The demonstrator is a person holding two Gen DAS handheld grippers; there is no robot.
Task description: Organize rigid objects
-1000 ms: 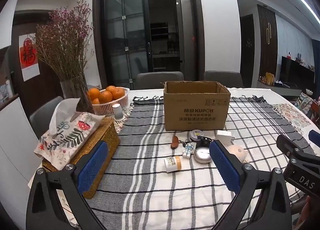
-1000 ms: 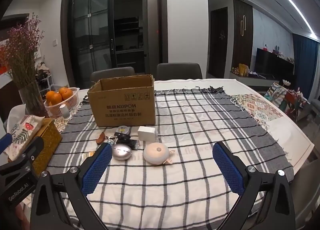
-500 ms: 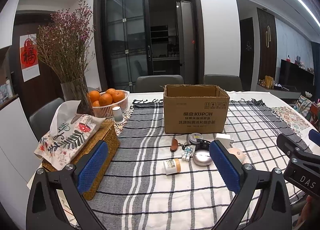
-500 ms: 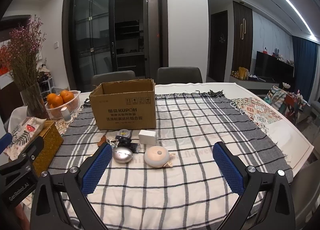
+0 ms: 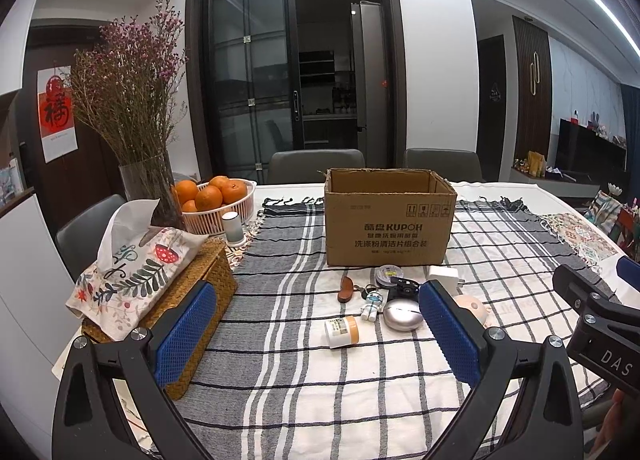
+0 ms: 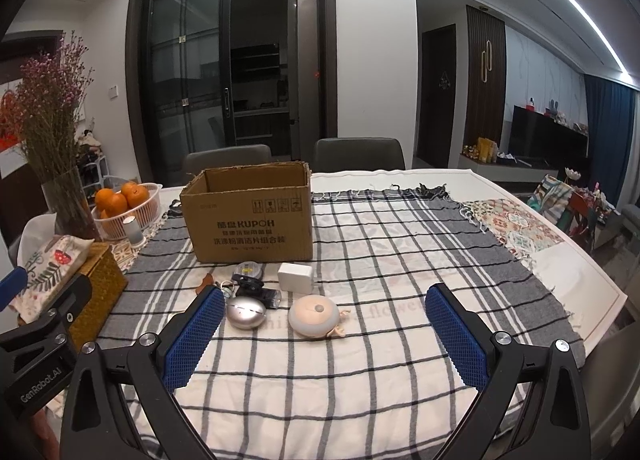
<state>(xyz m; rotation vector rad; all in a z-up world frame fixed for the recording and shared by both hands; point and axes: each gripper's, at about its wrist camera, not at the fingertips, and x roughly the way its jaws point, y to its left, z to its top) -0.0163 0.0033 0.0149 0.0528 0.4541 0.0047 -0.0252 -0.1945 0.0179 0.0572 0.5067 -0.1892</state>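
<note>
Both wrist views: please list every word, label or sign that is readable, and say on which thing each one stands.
"KUPOH": front of the cardboard box; the Chinese lines under it and the handling symbols are too small to read.
"DAS": the right gripper's body, seen in the left view.
"GenRobot.AI": the left gripper's body, seen in the right view.
"福": red wall hanging.
White pill bottle label: blurred.

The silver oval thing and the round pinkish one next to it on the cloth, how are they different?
The silver oval case is shiny metal and reflects light; the pinkish round gadget is matte. The silver oval case is plain and smaller; the pinkish round gadget has a small button on top and a cord at its side. Both lie flat on the checked cloth, in front of the cardboard box, untouched.
</note>
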